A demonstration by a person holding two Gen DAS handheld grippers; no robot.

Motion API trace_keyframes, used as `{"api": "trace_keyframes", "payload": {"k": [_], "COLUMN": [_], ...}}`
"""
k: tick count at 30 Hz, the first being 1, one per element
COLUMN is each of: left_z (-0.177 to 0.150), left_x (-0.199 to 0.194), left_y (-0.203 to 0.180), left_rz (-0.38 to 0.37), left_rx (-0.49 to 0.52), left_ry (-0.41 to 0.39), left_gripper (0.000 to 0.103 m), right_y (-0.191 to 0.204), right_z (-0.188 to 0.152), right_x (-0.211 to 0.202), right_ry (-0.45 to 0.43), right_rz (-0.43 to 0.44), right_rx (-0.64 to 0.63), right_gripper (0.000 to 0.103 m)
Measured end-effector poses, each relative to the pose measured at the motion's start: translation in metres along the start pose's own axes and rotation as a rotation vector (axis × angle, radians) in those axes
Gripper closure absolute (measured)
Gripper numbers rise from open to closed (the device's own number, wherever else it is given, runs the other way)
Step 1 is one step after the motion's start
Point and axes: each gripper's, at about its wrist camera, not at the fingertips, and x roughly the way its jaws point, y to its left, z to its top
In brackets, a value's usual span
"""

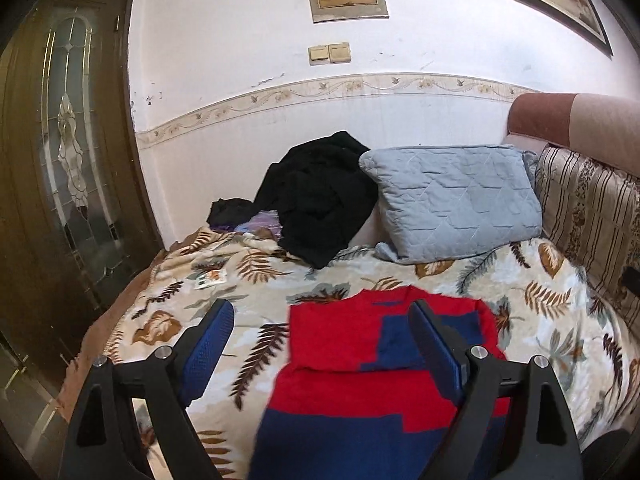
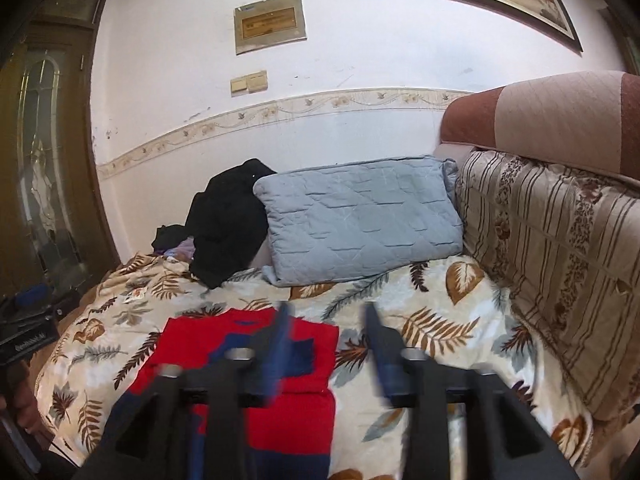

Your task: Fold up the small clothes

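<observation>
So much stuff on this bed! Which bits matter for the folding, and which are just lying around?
For the folding:
red and blue sweater
left gripper
right gripper

Just lying about:
black clothes heap
grey-blue pillow
leaf-print blanket
small card

Knit red-blue sweater (image 1: pixel 360 360), fleecy leaf blanket (image 1: pixel 520 280), quilted matt pillow (image 1: pixel 452 200)

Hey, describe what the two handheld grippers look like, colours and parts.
The left gripper has black plastic arms with silver pivot bolts and two flat fingers faced with textured blue pads. The right gripper has the same black frame, silver bolts and blue-padded fingers, blurred here. No cables or sleeves show.
</observation>
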Motion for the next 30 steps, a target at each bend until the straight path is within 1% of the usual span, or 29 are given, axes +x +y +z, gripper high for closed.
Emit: {"api": "trace_keyframes", "payload": {"k": [1, 2, 4, 6, 9, 10, 12, 13, 15, 16, 19, 20, 21, 23, 25, 26, 27, 29, 30], "left_z": [-0.001, -0.004, -0.009, -0.02, -0.045, -0.053, -0.076, -0.091, -0.113, -0.127, -0.153, -0.159, -0.163, -0.168, -0.174, -0.177, -0.181, -0.194, -0.199], "left_x": [-0.003, -0.008, -0.013, -0.018, -0.023, -0.023, -0.021, -0.019, -0.017, -0.015, -0.01, -0.01, -0.009, -0.011, -0.01, -0.007, -0.004, 0.005, 0.008], "left_y": [0.006, 0.015, 0.028, 0.045, 0.07, 0.079, 0.096, 0.106, 0.118, 0.125, 0.131, 0.132, 0.132, 0.132, 0.125, 0.122, 0.12, 0.116, 0.115], "left_rz": [0.006, 0.008, 0.006, 0.025, 0.056, 0.065, 0.075, 0.086, 0.083, 0.073, 0.082, 0.072, 0.056, 0.031, 0.018, 0.007, -0.007, -0.045, -0.056], "left_rx": [-0.002, -0.008, -0.015, -0.023, -0.036, -0.039, -0.044, -0.052, -0.064, -0.07, -0.074, -0.077, -0.083, -0.092, -0.066, -0.058, -0.06, -0.073, -0.086], "left_ry": [-0.005, -0.011, -0.007, 0.007, 0.047, 0.067, 0.131, 0.175, 0.239, 0.276, 0.339, 0.354, 0.368, 0.37, 0.37, 0.38, 0.394, 0.443, 0.466], "left_gripper": [0.014, 0.014, 0.014, 0.014, 0.014, 0.014, 0.014, 0.014, 0.014, 0.014, 0.014, 0.014, 0.014, 0.014, 0.014, 0.014, 0.014, 0.014, 0.014], "right_y": [0.003, 0.007, 0.015, 0.017, 0.012, 0.011, 0.01, 0.009, 0.003, 0.001, -0.012, -0.017, -0.02, -0.029, -0.034, -0.034, -0.033, -0.032, -0.031], "right_z": [-0.005, -0.011, -0.019, -0.025, -0.034, -0.037, -0.046, -0.05, -0.067, -0.075, -0.109, -0.12, -0.127, -0.127, -0.115, -0.111, -0.109, -0.116, -0.126], "right_x": [-0.006, -0.015, -0.026, -0.03, -0.035, -0.039, -0.046, -0.047, -0.043, -0.04, -0.026, -0.023, -0.022, -0.028, -0.04, -0.042, -0.041, -0.03, -0.022], "right_ry": [-0.012, -0.042, -0.058, -0.024, 0.02, 0.025, 0.039, 0.059, 0.138, 0.169, 0.303, 0.34, 0.357, 0.344, 0.287, 0.276, 0.288, 0.365, 0.41], "right_rz": [0.004, 0.006, -0.003, 0.002, 0.028, 0.027, 0.019, 0.03, 0.084, 0.092, 0.13, 0.126, 0.117, 0.105, 0.09, 0.086, 0.091, 0.132, 0.149], "right_rx": [0.004, 0.007, -0.018, -0.02, 0.026, 0.029, 0.022, 0.027, 0.08, 0.099, 0.189, 0.216, 0.235, 0.26, 0.246, 0.235, 0.228, 0.242, 0.268], "right_gripper": [0.025, 0.025, 0.025, 0.025, 0.025, 0.025, 0.025, 0.025, 0.025, 0.025, 0.026, 0.026, 0.026, 0.026, 0.026, 0.026, 0.026, 0.026, 0.026]}}
